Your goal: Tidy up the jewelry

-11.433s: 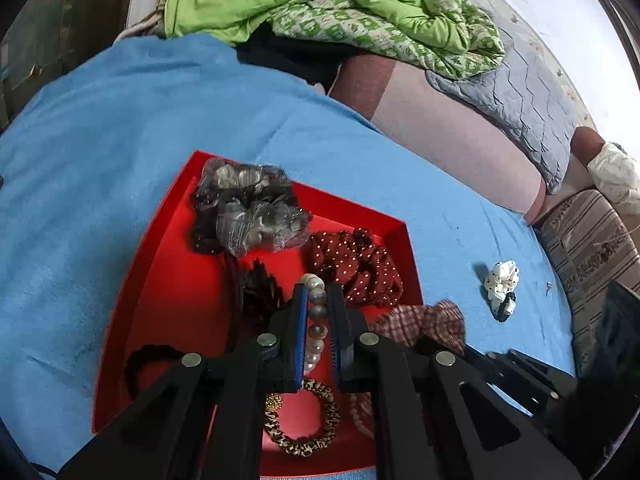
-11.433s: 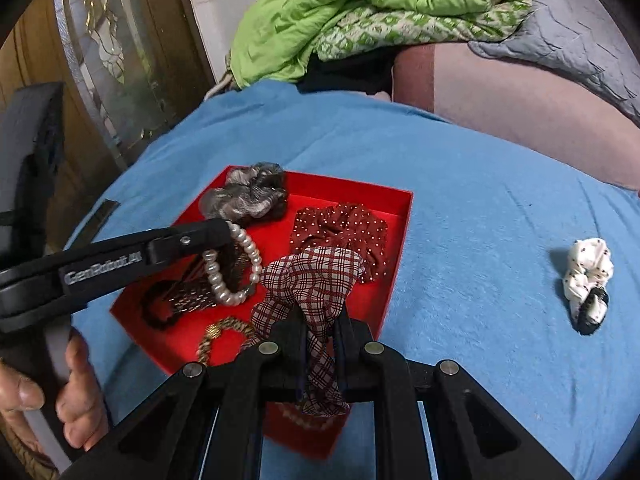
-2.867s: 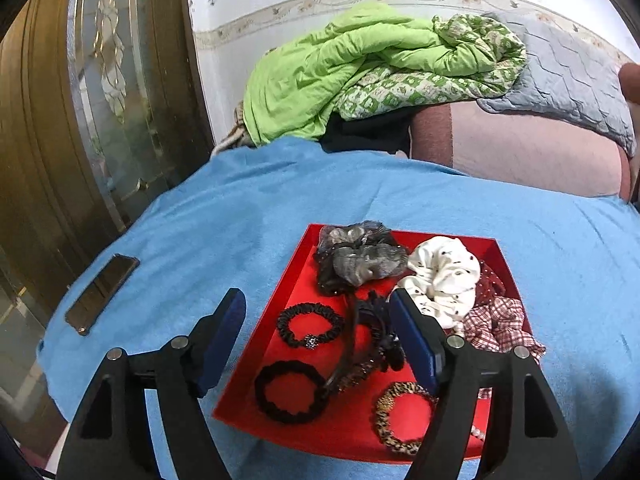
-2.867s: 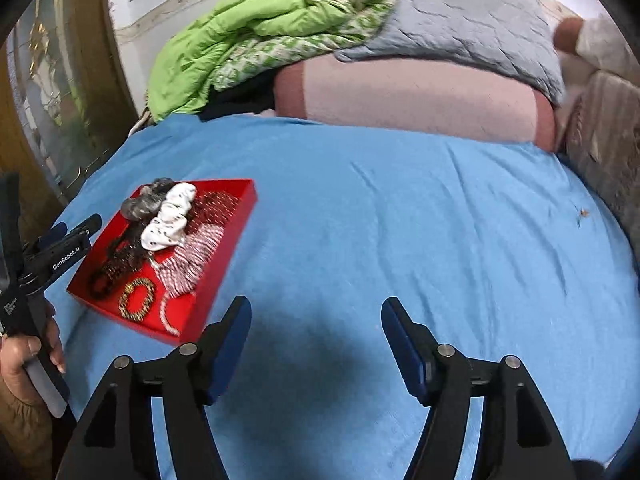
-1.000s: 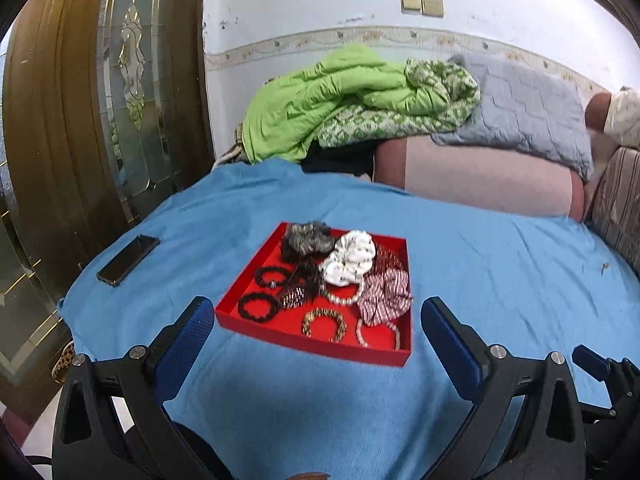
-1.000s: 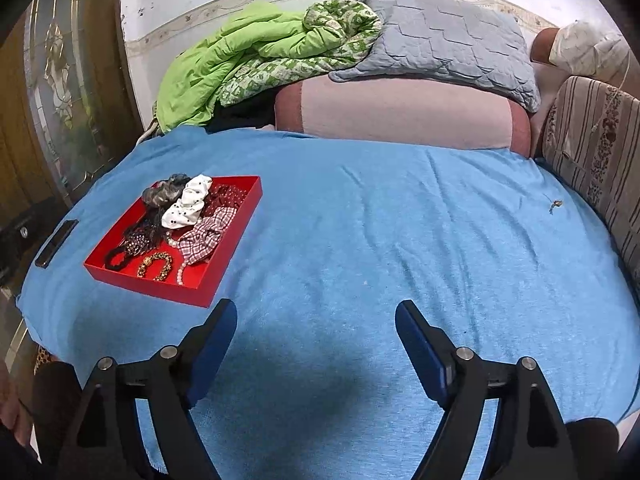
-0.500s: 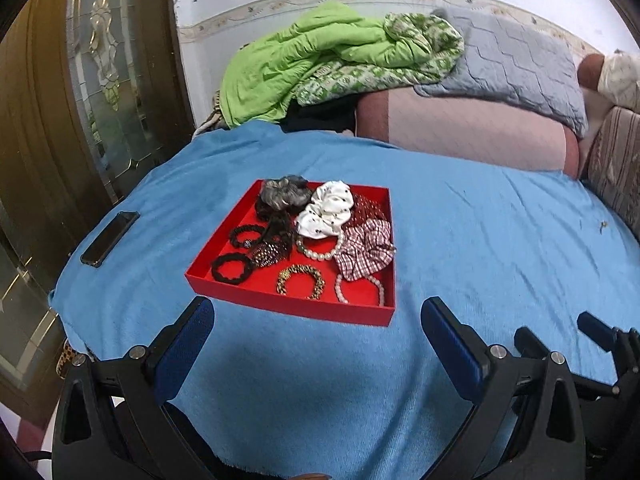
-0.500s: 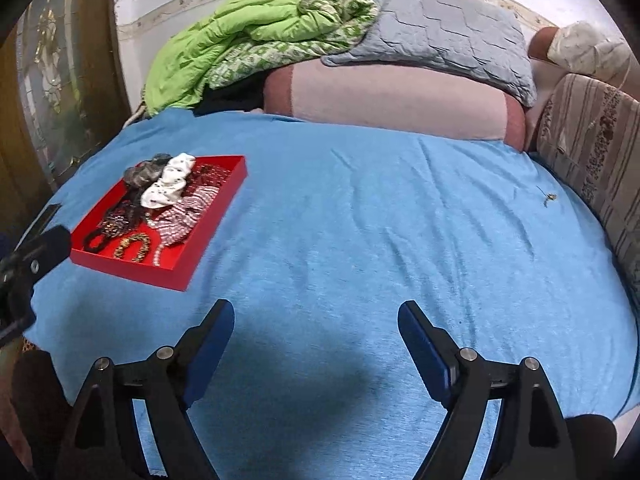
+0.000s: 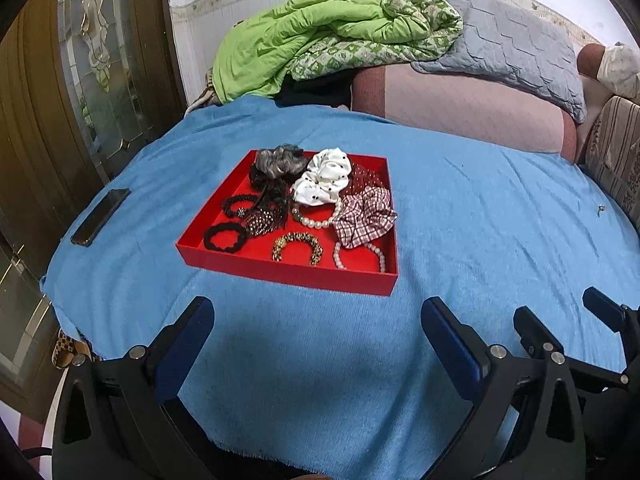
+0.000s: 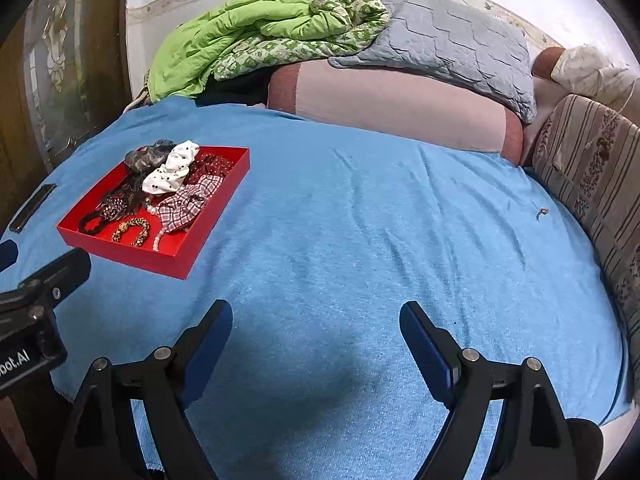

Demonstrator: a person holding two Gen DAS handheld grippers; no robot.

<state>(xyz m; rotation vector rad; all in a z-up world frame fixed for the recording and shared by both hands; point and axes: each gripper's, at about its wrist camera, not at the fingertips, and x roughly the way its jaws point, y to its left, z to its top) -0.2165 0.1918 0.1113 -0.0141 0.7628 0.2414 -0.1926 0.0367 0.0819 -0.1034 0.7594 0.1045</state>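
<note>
The blue-covered bed (image 9: 460,216) is carrying the red tray (image 9: 280,270) near its left edge, and every piece in sight is lying inside it: the white dotted scrunchie (image 9: 324,178), the plaid scrunchie (image 9: 366,216), the black hair ties (image 9: 225,237), the leopard-print bracelet (image 9: 298,245) and the pearl bracelets (image 9: 316,222), so the gathering is looking finished. The left claw (image 9: 316,344) and right claw (image 10: 316,340) are both hanging wide apart and empty above the bed's near edge. Only the right wrist view is showing a tiny object (image 10: 542,212), too small to identify, lying loose by the bed's right edge, while the left view is giving the clearer look into the tray.
</note>
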